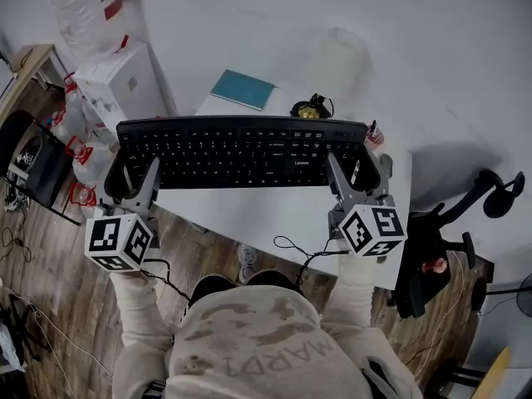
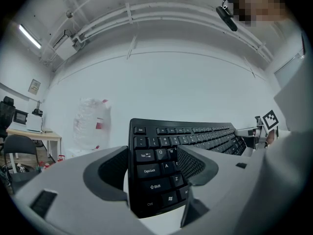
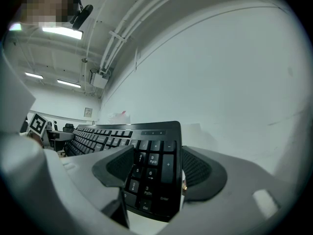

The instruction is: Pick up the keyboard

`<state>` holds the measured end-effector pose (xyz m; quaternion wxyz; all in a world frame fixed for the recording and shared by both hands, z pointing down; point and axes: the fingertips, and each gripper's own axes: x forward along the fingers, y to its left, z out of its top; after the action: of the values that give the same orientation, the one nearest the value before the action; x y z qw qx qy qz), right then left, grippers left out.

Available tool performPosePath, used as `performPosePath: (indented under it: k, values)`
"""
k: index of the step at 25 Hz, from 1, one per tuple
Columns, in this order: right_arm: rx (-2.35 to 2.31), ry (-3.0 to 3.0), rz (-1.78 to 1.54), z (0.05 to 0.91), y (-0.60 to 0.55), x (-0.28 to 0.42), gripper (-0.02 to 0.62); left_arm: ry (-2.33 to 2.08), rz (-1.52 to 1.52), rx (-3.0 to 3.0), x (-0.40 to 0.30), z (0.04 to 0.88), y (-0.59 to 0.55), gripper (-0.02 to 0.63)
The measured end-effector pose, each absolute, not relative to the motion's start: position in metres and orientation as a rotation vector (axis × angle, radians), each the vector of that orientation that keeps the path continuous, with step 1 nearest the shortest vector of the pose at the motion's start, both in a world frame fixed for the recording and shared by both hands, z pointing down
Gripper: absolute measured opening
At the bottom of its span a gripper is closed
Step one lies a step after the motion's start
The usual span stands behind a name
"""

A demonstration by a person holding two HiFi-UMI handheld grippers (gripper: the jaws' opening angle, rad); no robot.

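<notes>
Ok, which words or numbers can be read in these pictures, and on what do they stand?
"Esc", "Tab", "Caps Lock", "Shift", "Ctrl": left-end keys of the keyboard, held by the left gripper.
"Enter", "PgUp", "9", "6", "5": number-pad keys, held by the right gripper.
Print on the sweatshirt: upside down, not sure.
Remaining keys: too small.

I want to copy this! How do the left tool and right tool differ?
The left tool pinches the keyboard at its letter end, by Caps Lock; the right tool pinches its number-pad end. The left tool's cube shows a different pattern from the right tool's. Both are shut on the keyboard.
</notes>
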<state>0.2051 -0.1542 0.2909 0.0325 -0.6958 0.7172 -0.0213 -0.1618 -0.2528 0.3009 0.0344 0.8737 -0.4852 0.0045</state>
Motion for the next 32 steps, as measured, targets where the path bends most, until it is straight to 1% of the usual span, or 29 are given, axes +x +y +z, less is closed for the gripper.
performPosePath:
  k: [13,32]
  values:
    - [-2.119,2.178,0.042,0.282,-0.148,0.202,0.311,-1.515,-0.095,2.739,-0.163,0.293,-0.248,0.313]
    - [-2.099,2.172,0.095,0.274,-0.144,0.199,0.311,-1.538,-0.149,2.749,-0.167,0.284,-0.243,0.313]
